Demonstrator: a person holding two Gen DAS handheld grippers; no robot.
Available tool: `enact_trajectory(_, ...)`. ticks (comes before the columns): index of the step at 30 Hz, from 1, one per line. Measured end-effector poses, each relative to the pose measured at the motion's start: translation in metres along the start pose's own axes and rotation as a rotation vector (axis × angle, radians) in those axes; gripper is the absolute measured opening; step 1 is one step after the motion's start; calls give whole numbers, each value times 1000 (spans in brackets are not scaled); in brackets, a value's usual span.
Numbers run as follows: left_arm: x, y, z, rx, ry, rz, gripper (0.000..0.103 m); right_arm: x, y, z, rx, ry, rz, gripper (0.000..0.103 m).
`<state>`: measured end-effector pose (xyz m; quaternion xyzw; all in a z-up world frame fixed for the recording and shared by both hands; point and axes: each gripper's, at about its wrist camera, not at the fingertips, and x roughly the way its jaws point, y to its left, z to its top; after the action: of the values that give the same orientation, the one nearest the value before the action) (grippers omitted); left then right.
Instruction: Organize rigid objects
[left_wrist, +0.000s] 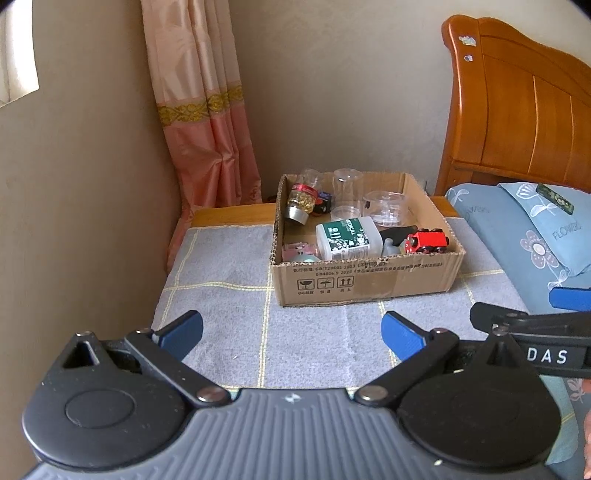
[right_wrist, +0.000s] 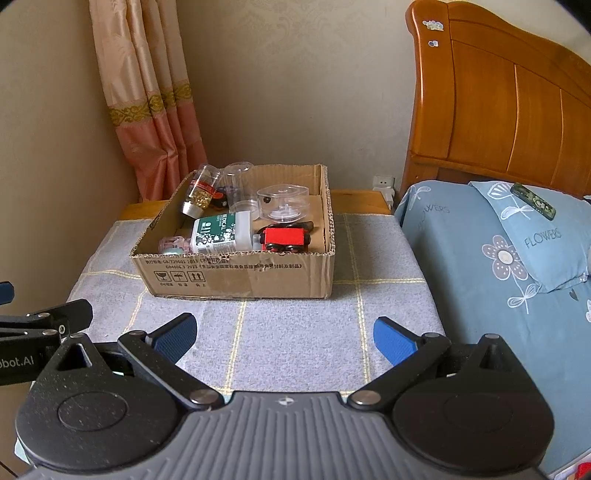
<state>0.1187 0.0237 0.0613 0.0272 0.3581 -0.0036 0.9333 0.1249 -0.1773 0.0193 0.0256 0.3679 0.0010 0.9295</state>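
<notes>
The left hand-held gripper (left_wrist: 291, 334) and the right hand-held gripper (right_wrist: 284, 334) hovered side by side, level, jaws spread wide and holding nothing.

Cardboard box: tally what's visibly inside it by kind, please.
In the box:
Clear plastic containers: 4, counting the bead-filled one
White bottle: 1
Red toy train: 1
Pink item: 1
Partly hidden dark items: uncounted
Total: 7

curtain (left_wrist: 207, 110) | wooden headboard (left_wrist: 517, 103) | floral pillow (right_wrist: 532, 236) | grey checked cloth (right_wrist: 295, 332)
</notes>
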Motion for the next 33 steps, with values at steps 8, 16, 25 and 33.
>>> enact_trajectory(8,-1,0,1,2,-5,3,102,-1,-1,2,1,-5,1,103)
enact_trajectory(16,-3,-1,1,2,-8,3,102,-3,-1,2,-1,-7,4,103)
enact_trajectory(25,-4,-1,1,3,-10,3,102,-4,-1,2,-1,-9,5,103)
enact_trajectory(33,-4,-2,1,5,-10,0,102,-4,0,2,-1,-9,5,103)
